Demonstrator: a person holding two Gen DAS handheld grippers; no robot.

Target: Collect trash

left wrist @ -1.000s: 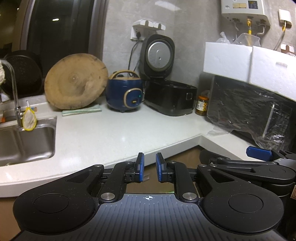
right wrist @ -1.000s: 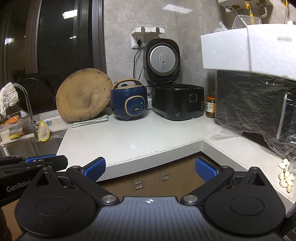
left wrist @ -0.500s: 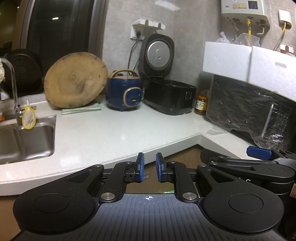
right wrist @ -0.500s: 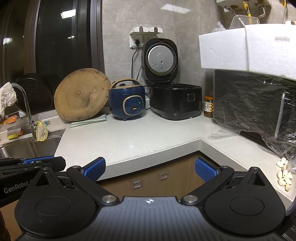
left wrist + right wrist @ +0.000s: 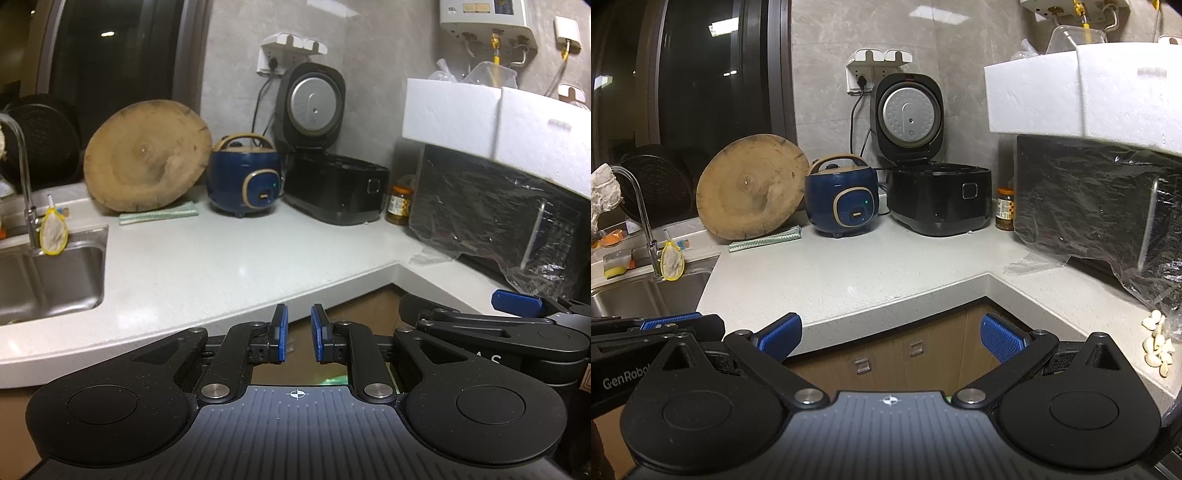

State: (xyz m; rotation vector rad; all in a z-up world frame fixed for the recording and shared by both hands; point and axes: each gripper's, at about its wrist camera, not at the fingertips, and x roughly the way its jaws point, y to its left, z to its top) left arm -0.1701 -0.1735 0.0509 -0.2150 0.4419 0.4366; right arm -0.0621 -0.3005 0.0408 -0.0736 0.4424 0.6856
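Observation:
My left gripper (image 5: pixel 298 334) is in front of the counter edge, its blue pads close together with a narrow gap and nothing between them. My right gripper (image 5: pixel 892 338) is open wide and empty, below the inner corner of the white counter (image 5: pixel 871 266). Each gripper shows at the edge of the other's view: the right gripper (image 5: pixel 517 302) and the left gripper (image 5: pixel 670 319). A crumpled clear plastic wrap (image 5: pixel 1027 264) lies on the counter by the black oven (image 5: pixel 1100 206). Several garlic cloves (image 5: pixel 1156 341) lie at the right.
A round wooden board (image 5: pixel 753 197), a blue rice cooker (image 5: pixel 844 201), an open black rice cooker (image 5: pixel 938 195) and a jar (image 5: pixel 1004 208) stand along the wall. A sink (image 5: pixel 48 273) with a tap is at the left. White foam boxes (image 5: pixel 1071 96) sit on the oven. Wooden cabinets (image 5: pixel 905 350) lie below.
Both views have shifted slightly; the counter items sit a little lower and to the left. The jaws of both grippers stand as before.

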